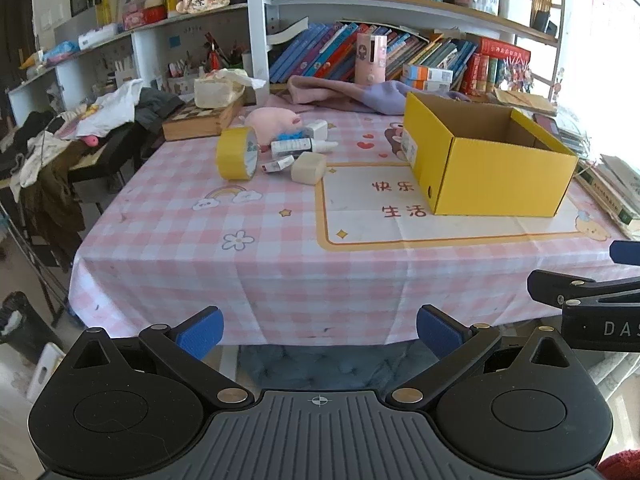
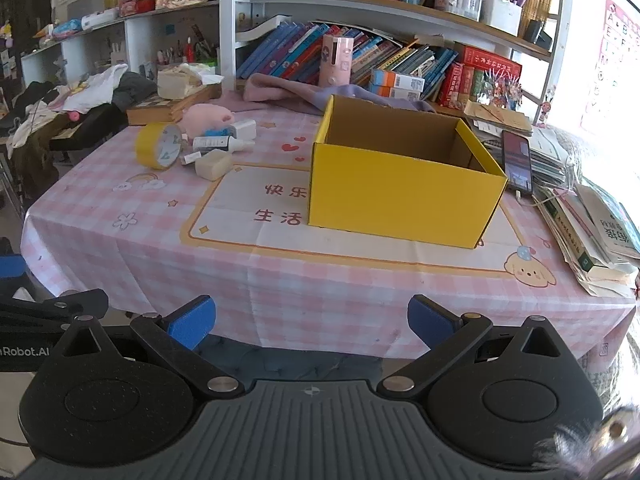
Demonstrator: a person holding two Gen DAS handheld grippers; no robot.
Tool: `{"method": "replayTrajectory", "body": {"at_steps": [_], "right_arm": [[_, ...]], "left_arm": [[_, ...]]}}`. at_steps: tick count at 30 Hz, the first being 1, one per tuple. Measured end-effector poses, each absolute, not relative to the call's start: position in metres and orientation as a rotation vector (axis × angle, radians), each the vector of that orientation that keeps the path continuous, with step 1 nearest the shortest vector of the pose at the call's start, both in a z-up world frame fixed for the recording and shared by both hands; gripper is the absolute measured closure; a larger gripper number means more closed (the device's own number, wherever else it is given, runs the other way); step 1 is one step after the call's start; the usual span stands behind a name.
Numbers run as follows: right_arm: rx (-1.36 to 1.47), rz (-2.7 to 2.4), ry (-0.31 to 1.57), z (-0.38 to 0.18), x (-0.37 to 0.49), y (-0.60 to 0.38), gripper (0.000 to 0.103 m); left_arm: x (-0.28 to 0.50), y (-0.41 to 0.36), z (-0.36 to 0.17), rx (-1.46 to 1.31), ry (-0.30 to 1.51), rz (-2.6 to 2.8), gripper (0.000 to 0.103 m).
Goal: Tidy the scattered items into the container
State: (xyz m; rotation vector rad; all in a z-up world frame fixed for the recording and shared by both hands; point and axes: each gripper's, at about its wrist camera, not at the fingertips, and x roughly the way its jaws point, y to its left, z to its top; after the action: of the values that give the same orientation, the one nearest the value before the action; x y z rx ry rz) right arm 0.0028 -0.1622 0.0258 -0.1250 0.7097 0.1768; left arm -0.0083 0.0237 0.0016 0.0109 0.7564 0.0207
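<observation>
We hold both grippers — left (image 1: 319,330), right (image 2: 311,322) — spread wide and empty before the table's near edge (image 2: 320,320). Bare cloth lies ahead; the yellow box (image 2: 400,196) sits mid-table, and the tape roll (image 1: 237,153) with small clutter sits far left.

A: The yellow box (image 2: 404,196) hides its own floor in both views; contents can't be told.
B: The pink plush (image 1: 272,120) is half covered by the yellow tape roll (image 1: 237,153) and the white bottle (image 1: 298,146). Labels too small to read.
A: The right hand-held gripper (image 1: 592,300) is cut off by the left view's right edge.
B: The book stack (image 2: 592,236) runs off the right edge. The window area is blown out.
</observation>
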Motion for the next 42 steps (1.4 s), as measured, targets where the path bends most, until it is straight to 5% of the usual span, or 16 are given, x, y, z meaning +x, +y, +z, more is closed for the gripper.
{"method": "replayTrajectory", "body": {"at_steps": [42], "right_arm": [[-0.159, 0.313, 0.668, 0.029, 0.029, -0.103, 0.000]], "left_arm": [[-0.003, 0.082, 0.003, -0.090, 0.738, 0.047, 0.000]]}}
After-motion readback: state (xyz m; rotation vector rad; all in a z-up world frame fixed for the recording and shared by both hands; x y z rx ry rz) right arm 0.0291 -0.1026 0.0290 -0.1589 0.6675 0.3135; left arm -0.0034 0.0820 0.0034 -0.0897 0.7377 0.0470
